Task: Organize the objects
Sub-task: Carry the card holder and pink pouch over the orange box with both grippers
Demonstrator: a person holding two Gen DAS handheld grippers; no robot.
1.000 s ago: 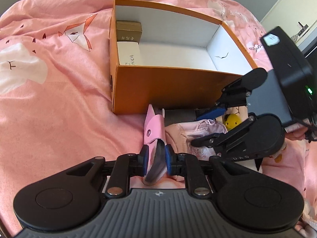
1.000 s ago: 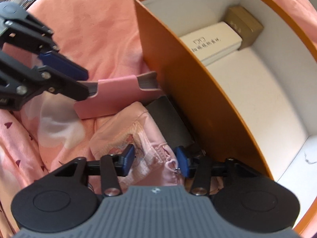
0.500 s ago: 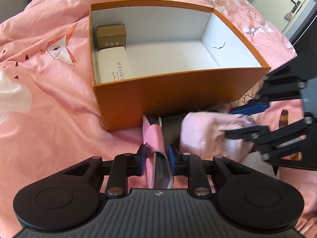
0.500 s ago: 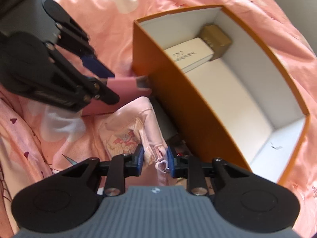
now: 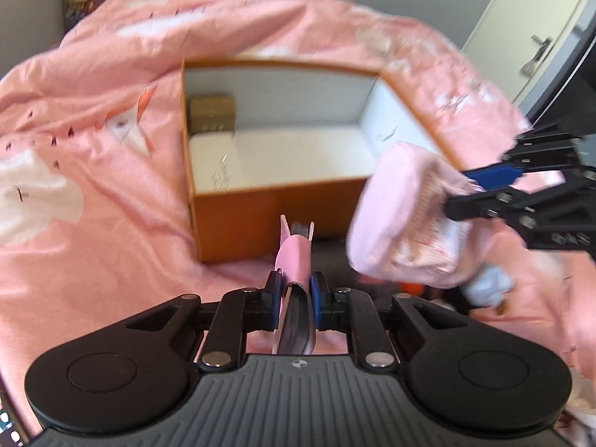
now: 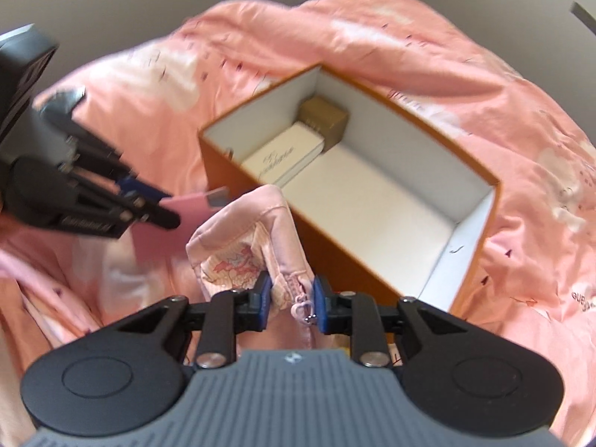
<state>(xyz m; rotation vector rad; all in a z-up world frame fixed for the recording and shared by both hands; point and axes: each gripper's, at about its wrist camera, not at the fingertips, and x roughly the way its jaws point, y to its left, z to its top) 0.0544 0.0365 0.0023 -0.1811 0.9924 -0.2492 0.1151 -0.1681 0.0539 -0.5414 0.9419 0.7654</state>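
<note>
1. Step: both items lifted, carry toward the orange box (image 5: 238,219) on the pink bedding (image 5: 93,201).
2. L gripper (image 5: 294,298): fingers clamped on the pink case (image 5: 294,257), held just in front of the box.
3. R gripper (image 6: 288,300): fingers clamped on the pink pouch (image 6: 242,238) near its zip, beside the box's near wall.
4. Inside: gold box (image 6: 324,119) & white box (image 6: 283,156) at 1 end; rest bare.
5. Next, prob.: clear the wall, lower into the bare part, then release.

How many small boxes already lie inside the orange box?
2: a gold box in the far corner of the orange box, and a white box directly in front of it, touching. None seem hidden.
</note>
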